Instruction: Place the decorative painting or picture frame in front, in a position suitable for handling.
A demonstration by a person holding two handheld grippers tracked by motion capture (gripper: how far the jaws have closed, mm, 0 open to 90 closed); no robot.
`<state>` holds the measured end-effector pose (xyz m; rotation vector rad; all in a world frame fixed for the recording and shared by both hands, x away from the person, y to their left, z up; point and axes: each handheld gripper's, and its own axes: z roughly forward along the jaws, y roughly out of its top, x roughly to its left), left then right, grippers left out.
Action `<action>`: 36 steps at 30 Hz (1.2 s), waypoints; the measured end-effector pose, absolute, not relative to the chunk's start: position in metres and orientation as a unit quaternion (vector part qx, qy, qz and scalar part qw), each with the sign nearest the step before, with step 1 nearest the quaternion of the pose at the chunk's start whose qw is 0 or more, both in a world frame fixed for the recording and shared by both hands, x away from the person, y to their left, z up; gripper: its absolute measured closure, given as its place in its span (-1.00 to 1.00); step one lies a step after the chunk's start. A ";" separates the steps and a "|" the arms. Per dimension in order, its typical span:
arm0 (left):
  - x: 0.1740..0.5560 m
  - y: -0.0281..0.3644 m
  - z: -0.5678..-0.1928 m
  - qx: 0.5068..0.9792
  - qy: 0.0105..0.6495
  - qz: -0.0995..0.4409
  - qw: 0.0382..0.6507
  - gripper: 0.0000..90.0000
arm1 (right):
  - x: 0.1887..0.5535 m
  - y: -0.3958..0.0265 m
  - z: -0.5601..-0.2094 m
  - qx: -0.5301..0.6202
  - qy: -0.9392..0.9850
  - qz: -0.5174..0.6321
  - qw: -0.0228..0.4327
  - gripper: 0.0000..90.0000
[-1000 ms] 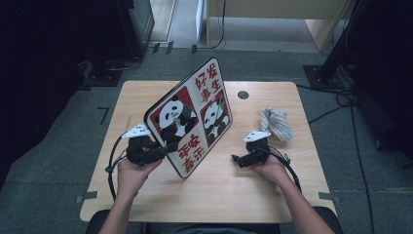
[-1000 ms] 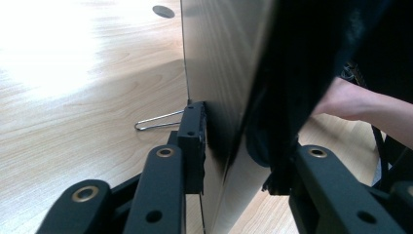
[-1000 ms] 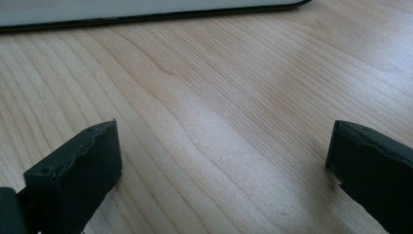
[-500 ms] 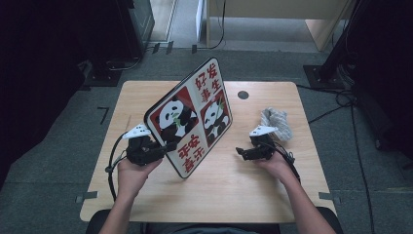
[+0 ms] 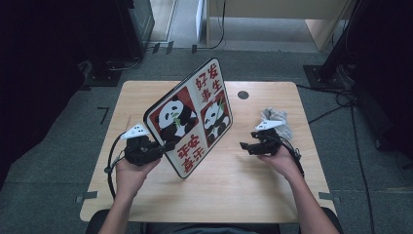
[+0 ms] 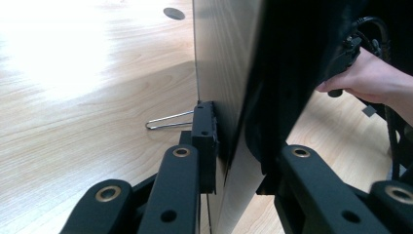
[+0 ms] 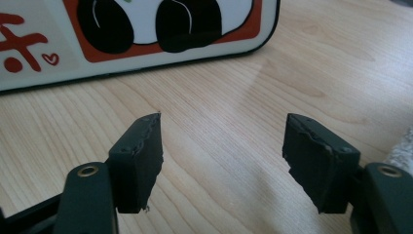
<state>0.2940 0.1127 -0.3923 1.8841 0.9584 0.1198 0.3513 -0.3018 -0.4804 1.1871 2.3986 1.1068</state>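
a pale wooden table [image 5: 229,195] stands on grey carpet, with dark furniture and cables around it. i describe everything by where it sits relative to the panda board.

nearest to me, my two forearms come in over the table's near edge. my left gripper [image 5: 163,146] sits at the board's near left edge, and its jaws are clamped on that edge, one pad on the wooden back and one on the dark front rim. in the left gripper view the board [image 6: 234,97] runs straight up between my two black jaws, pinched tight. a thin wire stand [image 6: 168,121] folds out from the board's back, just beyond my jaw.

the panda board [image 5: 192,117] is a large flat panel with two pandas, red panels and red characters. it is tilted up, its near corner low by the table and its far corner raised highest.

to the right of the board, well apart from it, my right gripper [image 5: 245,146] hovers over bare wood. its jaws have just been closing and now stand partly open, with nothing between them. in the right gripper view the board's lower edge [image 7: 146,53] lies beyond my right gripper [image 7: 221,141].

farther right of the board lies a crumpled grey cloth [image 5: 277,119], just behind my right hand. beyond the board, a small dark round hole [image 5: 243,94] marks the tabletop.
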 end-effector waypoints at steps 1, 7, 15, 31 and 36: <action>0.294 0.113 -0.392 0.776 0.394 0.050 0.490 0.72 | 0.352 -0.302 -0.480 0.410 0.822 0.377 0.117 -0.29; 0.294 0.113 -0.392 0.777 0.394 0.054 0.489 0.72 | 0.357 -0.306 -0.476 0.420 0.815 0.382 0.112 -0.29; 0.295 0.113 -0.392 0.778 0.391 0.051 0.488 0.72 | 0.360 -0.315 -0.472 0.431 0.809 0.385 0.108 -0.31; 0.296 0.114 -0.392 0.782 0.388 0.048 0.486 0.71 | 0.382 -0.337 -0.454 0.449 0.792 0.402 0.099 -0.31; 0.297 0.114 -0.392 0.781 0.389 0.045 0.486 0.71 | 0.389 -0.346 -0.453 0.463 0.783 0.406 0.090 -0.31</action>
